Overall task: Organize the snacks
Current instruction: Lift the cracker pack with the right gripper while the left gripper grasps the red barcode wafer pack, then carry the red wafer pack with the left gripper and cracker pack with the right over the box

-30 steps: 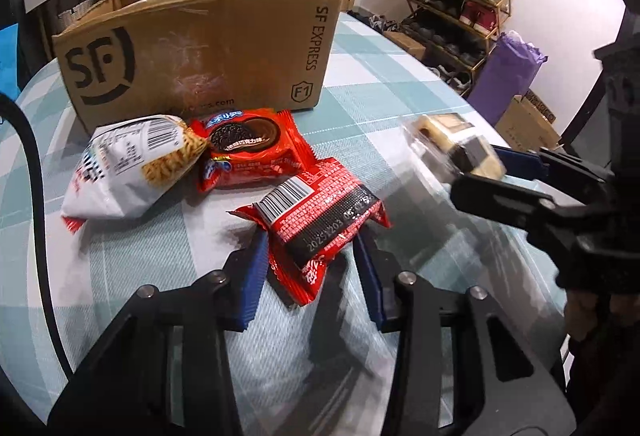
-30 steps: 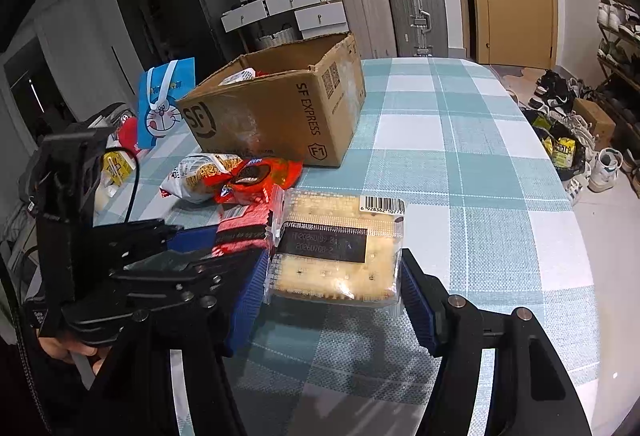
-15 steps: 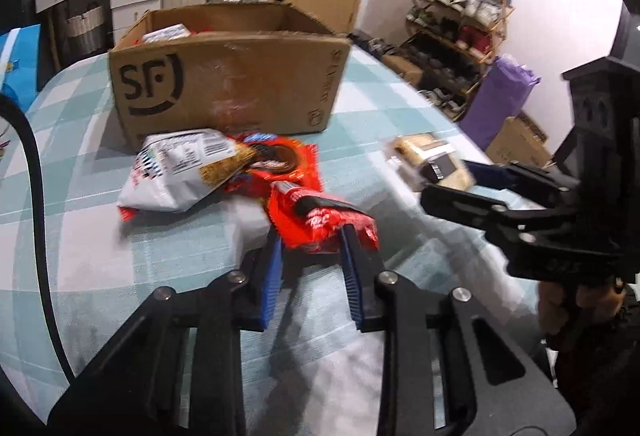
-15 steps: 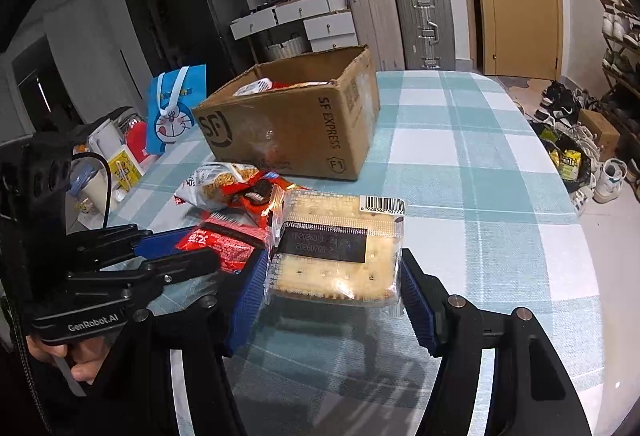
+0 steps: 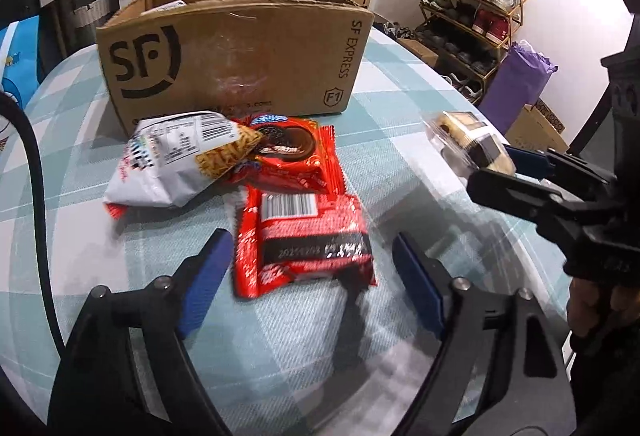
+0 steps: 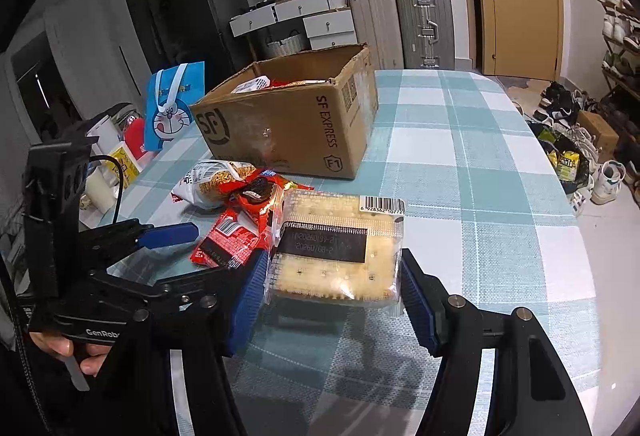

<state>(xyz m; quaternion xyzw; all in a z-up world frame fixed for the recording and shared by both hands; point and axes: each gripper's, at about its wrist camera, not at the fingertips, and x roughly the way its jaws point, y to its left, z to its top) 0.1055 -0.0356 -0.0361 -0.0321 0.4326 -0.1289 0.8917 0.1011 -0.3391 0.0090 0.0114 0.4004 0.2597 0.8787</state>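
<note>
L to R on the checked table: SF Express cardboard box stood open w/ a few snack packs inside, a white noodle bag and red Oreo pack lying just in front of it. L gripper had just been opening, jaws now wide, the red wafer pack lying loose between the pads w/o contact. R gripper was clamped on the clear cracker pack, held off the table, well short of the box.
</note>
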